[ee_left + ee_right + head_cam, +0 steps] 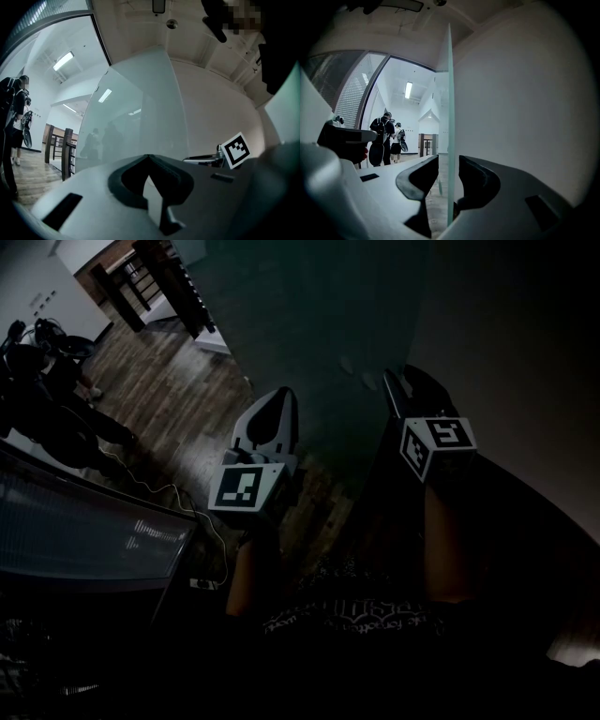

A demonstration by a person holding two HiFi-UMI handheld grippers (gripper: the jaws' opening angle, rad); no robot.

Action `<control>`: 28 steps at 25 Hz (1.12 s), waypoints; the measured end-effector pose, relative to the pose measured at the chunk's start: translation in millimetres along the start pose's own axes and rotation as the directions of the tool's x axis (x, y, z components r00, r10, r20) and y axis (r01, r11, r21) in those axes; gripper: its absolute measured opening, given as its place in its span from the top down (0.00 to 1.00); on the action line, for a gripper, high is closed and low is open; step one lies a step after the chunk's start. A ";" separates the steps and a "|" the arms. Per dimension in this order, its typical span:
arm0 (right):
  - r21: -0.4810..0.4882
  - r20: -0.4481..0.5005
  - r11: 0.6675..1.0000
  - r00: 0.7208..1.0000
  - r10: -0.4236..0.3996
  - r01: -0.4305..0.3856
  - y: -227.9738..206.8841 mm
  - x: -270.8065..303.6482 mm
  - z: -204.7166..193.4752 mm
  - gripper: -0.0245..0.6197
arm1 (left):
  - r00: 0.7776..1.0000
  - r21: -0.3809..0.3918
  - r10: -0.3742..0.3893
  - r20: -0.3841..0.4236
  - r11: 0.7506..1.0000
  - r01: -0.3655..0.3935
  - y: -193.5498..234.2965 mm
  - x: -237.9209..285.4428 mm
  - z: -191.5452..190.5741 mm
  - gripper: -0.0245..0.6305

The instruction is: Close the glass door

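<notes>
Right tool (448, 161) apart, straddling glass door (450, 93) edge; left tool (149, 158) together.

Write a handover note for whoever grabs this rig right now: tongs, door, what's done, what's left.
Left tongs: shut, empty, facing the glass door.
Right tongs: open, straddling the door's free edge without pinching it.
Door: appears open, with the corridor visible past its edge.
Done: right tongs lined up on the edge.
To do: probably clamp or push the edge and swing the door closed.
</notes>
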State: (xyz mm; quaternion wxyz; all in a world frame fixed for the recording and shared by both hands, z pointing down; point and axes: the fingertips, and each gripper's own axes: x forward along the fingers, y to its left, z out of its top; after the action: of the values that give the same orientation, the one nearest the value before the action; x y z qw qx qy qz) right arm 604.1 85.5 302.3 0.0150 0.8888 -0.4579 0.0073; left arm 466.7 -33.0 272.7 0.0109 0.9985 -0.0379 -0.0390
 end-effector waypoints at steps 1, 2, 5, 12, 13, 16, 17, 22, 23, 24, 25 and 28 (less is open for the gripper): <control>-0.004 -0.001 1.000 1.000 0.008 -0.008 1.9 0.3 0.7 0.77 | 1.000 0.001 0.003 -0.002 1.000 -0.003 0.6 -0.5 -0.3 0.96; -0.007 -0.001 1.000 1.000 0.014 -0.014 3.8 0.2 1.5 0.77 | 1.000 0.001 0.005 -0.002 1.000 -0.005 1.2 -1.2 -0.1 0.96; -0.004 -0.004 1.000 1.000 0.022 -0.022 5.0 -0.2 1.8 0.77 | 1.000 0.002 0.015 0.001 1.000 -0.015 3.3 -3.4 1.1 0.96; -0.009 -0.007 0.999 0.999 0.046 -0.046 8.7 -1.3 0.7 0.83 | 0.999 0.002 0.037 -0.001 0.999 -0.037 8.4 -8.6 -0.6 0.96; -0.013 -0.008 0.998 0.998 0.055 -0.055 10.6 -2.4 1.3 0.83 | 0.999 0.003 0.038 -0.002 0.999 -0.038 7.6 -9.3 -0.3 0.96; -0.032 -0.017 0.995 0.995 0.093 -0.094 21.0 -6.2 1.7 0.83 | 0.999 0.006 0.044 0.000 0.999 -0.044 6.3 -12.6 1.1 0.96; -0.036 -0.020 0.993 0.994 0.109 -0.110 24.9 -7.4 0.9 0.83 | 0.999 0.008 0.047 0.001 0.999 -0.047 6.5 -13.9 0.8 0.96; -0.055 -0.034 0.981 0.982 0.185 -0.187 46.1 -13.0 -0.7 0.83 | 0.997 0.009 0.073 0.006 0.997 -0.073 11.3 -21.5 1.5 0.96; -0.060 -0.034 0.978 0.980 0.199 -0.200 51.0 -13.9 -0.5 0.83 | 0.997 0.008 0.079 0.008 0.997 -0.080 12.2 -23.4 2.4 0.96; -0.064 -0.032 0.975 0.977 0.211 -0.213 55.9 -15.1 -0.1 0.83 | 0.996 0.010 0.086 0.010 0.996 -0.086 12.7 -25.5 3.2 0.96; -0.066 -0.030 0.972 0.974 0.222 -0.224 60.7 -16.6 0.6 0.83 | 0.996 0.012 0.092 0.012 0.996 -0.092 12.8 -28.1 4.2 0.96; -0.078 -0.027 0.961 0.964 0.265 -0.267 76.3 -22.1 3.5 0.83 | 0.993 0.018 0.114 0.015 0.993 -0.114 14.4 -37.3 7.2 0.96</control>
State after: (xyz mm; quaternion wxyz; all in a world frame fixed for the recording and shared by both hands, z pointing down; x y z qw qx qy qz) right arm 529.1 59.0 299.7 0.0534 0.8178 -0.5730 -0.0020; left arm 428.0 -44.6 268.7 0.0036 0.9944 -0.0951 -0.0449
